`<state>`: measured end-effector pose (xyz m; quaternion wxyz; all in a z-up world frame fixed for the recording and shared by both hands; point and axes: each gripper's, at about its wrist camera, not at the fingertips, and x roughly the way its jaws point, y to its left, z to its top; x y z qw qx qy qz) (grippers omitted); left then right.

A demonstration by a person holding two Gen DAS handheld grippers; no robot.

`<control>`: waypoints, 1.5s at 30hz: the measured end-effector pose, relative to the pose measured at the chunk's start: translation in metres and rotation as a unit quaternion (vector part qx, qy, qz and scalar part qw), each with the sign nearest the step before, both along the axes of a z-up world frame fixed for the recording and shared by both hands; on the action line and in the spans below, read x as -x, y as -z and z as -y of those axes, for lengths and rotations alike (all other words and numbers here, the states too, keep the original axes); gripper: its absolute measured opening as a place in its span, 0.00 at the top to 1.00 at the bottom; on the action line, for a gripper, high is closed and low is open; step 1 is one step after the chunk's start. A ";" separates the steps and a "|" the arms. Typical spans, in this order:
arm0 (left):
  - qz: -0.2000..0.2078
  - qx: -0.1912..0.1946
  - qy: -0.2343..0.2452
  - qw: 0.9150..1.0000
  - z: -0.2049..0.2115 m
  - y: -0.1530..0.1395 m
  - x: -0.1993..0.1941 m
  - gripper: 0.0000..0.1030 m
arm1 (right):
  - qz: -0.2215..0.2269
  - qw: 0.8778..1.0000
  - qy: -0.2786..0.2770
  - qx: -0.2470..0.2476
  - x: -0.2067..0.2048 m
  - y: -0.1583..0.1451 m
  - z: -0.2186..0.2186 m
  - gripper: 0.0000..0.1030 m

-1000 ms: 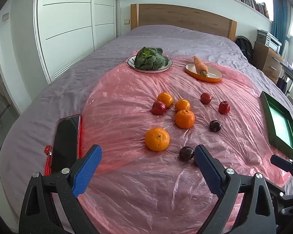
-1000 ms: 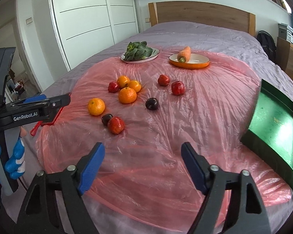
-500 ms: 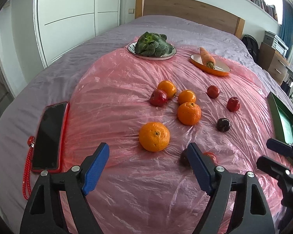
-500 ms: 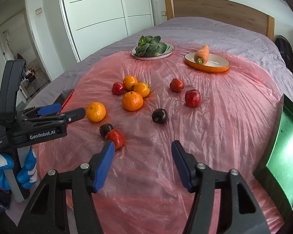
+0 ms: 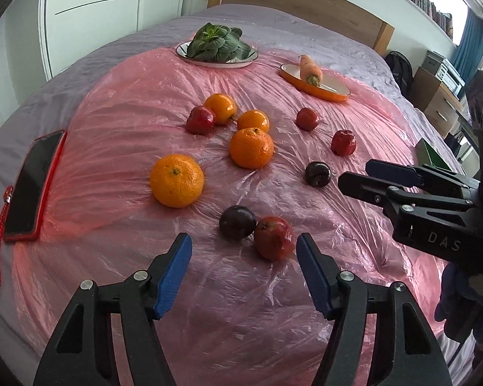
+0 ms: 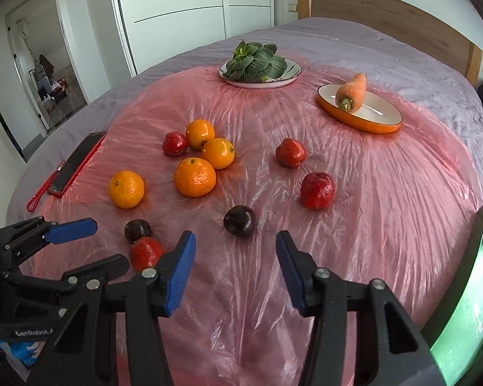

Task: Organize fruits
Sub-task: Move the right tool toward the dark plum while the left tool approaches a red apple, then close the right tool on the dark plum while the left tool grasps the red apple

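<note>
On a bed [image 6: 386,45] spread with pink plastic sheet [image 6: 386,199], we count four oranges, four red fruits and two dark plums. Three oranges bunch mid-sheet [image 6: 194,176] with one red fruit [image 6: 175,143] touching the farthest of them; the fourth orange [image 5: 176,180] lies apart toward the phone [image 5: 32,180], which rests at the sheet's left edge with a red strap. Two red fruits [image 6: 317,190] sit singly to the right.

Our left claw [image 5: 244,271] hangs just short of a plum [image 5: 237,223] and a red fruit [image 5: 274,238] that touch each other; its jaws stand apart and have just been closing, with nothing between them. Our right claw [image 6: 235,268] hovers just before the second plum [image 6: 239,221], jaws wide and just beginning to narrow, also empty.

At the far end stand two dishes: a white plate [image 6: 292,75] of leafy greens [image 6: 255,61] and an orange dish [image 6: 376,119] holding one carrot [image 6: 352,91]. A green tray [image 6: 466,289] lies at the right edge, partly out of view. In the left view the right claw reaches across in front of the tray; in the right view the left claw partly hides the near red fruit.
</note>
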<state>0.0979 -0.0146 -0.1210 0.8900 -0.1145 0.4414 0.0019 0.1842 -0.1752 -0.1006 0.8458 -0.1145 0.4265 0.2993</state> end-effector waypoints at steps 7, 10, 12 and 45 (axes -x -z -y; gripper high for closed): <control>-0.036 0.023 -0.038 0.998 0.013 0.017 -0.010 0.51 | -0.020 0.999 -0.030 0.002 -0.029 0.010 -0.005 0.12; -0.040 0.026 -0.050 0.998 0.013 0.020 -0.012 0.53 | -0.028 0.998 -0.049 0.007 -0.035 0.017 -0.010 0.20; -0.041 0.028 -0.057 0.997 0.013 0.020 -0.014 0.54 | -0.029 0.998 -0.059 0.011 -0.037 0.021 -0.013 0.20; -0.011 0.037 -0.031 0.999 0.016 0.024 -0.012 0.74 | -0.014 0.998 -0.060 0.027 -0.037 0.045 -0.021 0.54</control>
